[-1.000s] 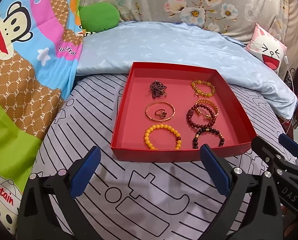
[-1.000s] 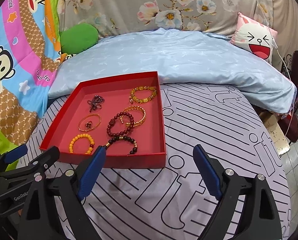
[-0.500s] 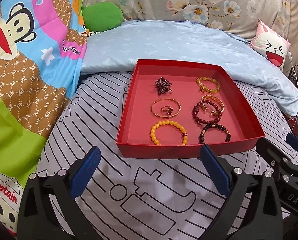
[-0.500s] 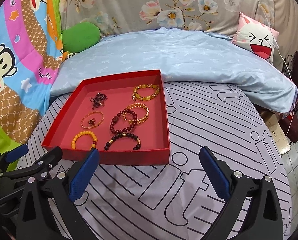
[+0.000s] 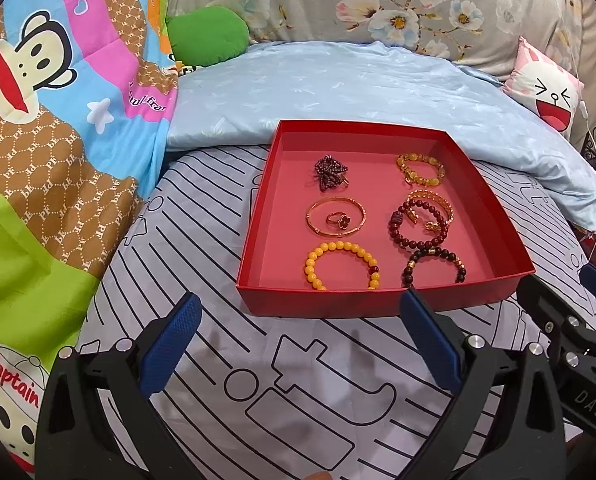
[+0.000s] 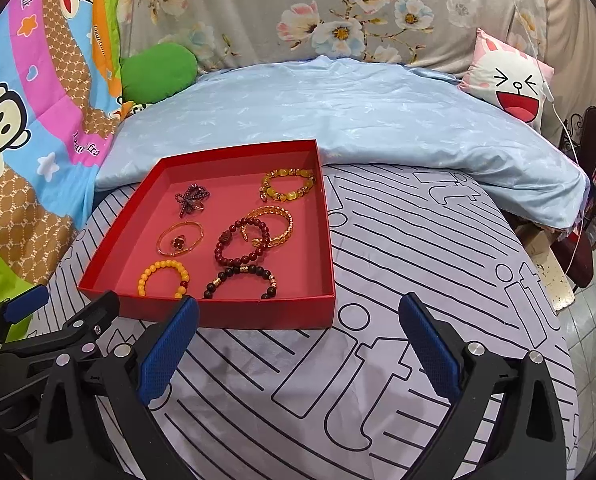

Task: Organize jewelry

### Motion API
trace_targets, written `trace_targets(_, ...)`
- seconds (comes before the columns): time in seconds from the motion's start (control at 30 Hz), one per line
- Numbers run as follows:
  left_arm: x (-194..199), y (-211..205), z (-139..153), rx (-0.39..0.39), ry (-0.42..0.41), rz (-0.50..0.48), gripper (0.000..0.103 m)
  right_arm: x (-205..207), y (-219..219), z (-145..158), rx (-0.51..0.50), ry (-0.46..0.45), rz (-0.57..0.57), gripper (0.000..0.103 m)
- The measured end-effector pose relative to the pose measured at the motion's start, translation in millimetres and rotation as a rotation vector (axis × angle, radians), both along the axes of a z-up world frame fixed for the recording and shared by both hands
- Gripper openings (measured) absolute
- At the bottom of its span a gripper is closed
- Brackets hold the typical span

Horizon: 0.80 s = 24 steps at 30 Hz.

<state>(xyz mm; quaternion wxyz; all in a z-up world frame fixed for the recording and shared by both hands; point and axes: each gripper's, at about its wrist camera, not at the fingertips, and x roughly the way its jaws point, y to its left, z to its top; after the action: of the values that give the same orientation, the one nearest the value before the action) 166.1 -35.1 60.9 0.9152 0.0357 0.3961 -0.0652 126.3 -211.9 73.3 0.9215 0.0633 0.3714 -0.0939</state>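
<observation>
Blue-padded fingers (image 5: 170, 344) of the left hand-held gripper (image 5: 298, 336) stand spread wide, holding nothing, above a grey bedsheet (image 5: 202, 264) printed with black lines. Right hand-held gripper (image 6: 298, 336) likewise spread and holding nothing; part of it shows at the right edge of the left view. Just beyond the fingertips, resting on the sheet: a shallow red box (image 5: 382, 304), open-topped, all jewelry inside it. Near row: yellow bead bracelet (image 5: 341, 264) on the left, dark bead bracelet (image 5: 434, 266) with gold spacers on the right, both close to the front wall. Middle row: thin gold bangle (image 5: 336, 216) lying flat, with a ring (image 5: 338, 220) bearing a dark clover face inside its loop; to the right a dark red bead bracelet (image 5: 418, 228) overlapping a gold open cuff (image 5: 432, 204), the two touching. Far row: a bunched dark purple bead piece (image 5: 330, 172) on the left, an amber bead bracelet (image 5: 420, 168) on the right, well apart. Behind the box, a light blue quilt (image 5: 358, 84) folded across the bed. Further back: green cushion (image 5: 208, 34) at left, cartoon-monkey blanket (image 5: 58, 80) along the left side, pink laughing-face pillow (image 5: 546, 88) at right, floral fabric (image 5: 378, 0) along the rear.
</observation>
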Motion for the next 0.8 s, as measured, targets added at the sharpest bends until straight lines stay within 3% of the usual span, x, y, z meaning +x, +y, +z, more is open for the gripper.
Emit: trace_targets(0.8, -0.9, -0.4, 1.8, 0.017, -0.019, 0.012, 0.094, -1.0, -0.7, 0.1, -0.02, 0.0, 0.001, 0.096)
